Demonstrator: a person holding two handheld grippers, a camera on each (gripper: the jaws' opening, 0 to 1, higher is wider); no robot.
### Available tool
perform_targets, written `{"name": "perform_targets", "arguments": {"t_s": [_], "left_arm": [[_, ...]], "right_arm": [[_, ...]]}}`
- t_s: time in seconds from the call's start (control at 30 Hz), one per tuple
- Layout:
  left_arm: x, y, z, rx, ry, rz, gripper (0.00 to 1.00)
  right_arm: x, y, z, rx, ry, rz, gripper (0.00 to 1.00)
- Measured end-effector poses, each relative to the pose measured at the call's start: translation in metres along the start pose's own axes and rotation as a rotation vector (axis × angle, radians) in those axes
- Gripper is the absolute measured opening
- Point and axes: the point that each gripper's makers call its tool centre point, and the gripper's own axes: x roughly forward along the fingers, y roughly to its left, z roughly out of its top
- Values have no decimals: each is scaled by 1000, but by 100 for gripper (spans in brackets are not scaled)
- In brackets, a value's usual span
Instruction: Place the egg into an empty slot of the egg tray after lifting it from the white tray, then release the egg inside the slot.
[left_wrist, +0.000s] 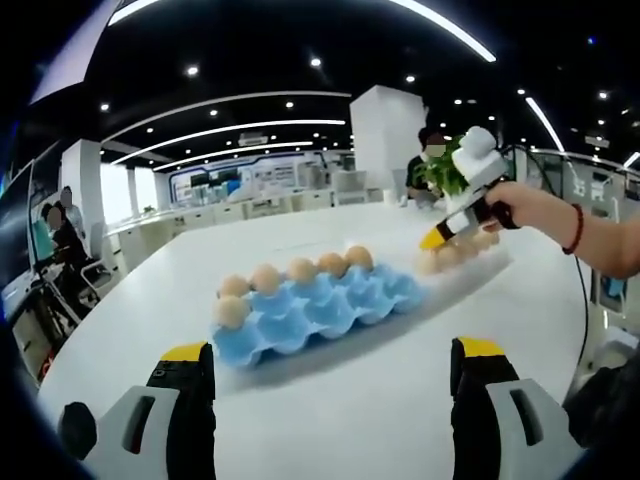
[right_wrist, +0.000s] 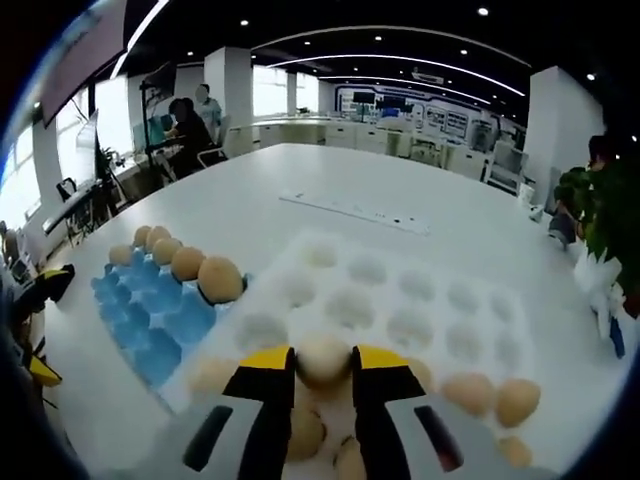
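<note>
A: Where is the egg (right_wrist: 323, 360)?

B: Between the right gripper's (right_wrist: 322, 368) yellow-tipped jaws, which are closed narrow on it, just above the white tray (right_wrist: 400, 290). More eggs lie in the tray's near cups.

A: And the egg tray (right_wrist: 150, 320)?

B: Blue, just beside the white tray, to the left in the right gripper view. Eggs fill its far row; the near slots look empty.

A: So the carry goes which way?

B: Leftward from the jaws, I judge, to a near slot.

A: The left gripper (left_wrist: 335, 365)?

B: Jaws wide, holding nothing, facing the egg tray (left_wrist: 320, 310) from well back.
</note>
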Motion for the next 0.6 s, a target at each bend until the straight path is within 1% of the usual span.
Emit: {"name": "perform_targets", "arguments": {"t_s": [0.2, 0.3, 0.37, 0.47, 0.6], "left_arm": [[-2, 5, -2, -6, 2, 10, 100], [0, 3, -1, -6, 2, 3, 100], [1, -1, 1, -13, -5, -11, 100], [1, -4, 5, -18, -20, -21, 100], [1, -3, 4, -12, -9, -17, 100]], "right_arm": [[3, -1, -3, -9, 15, -2, 24], [9, 1, -9, -39, 35, 3, 26], [9, -1, -6, -44, 34, 3, 26], [7, -2, -6, -42, 28, 10, 26], [6, -2, -6, -20, 20, 12, 25]]}}
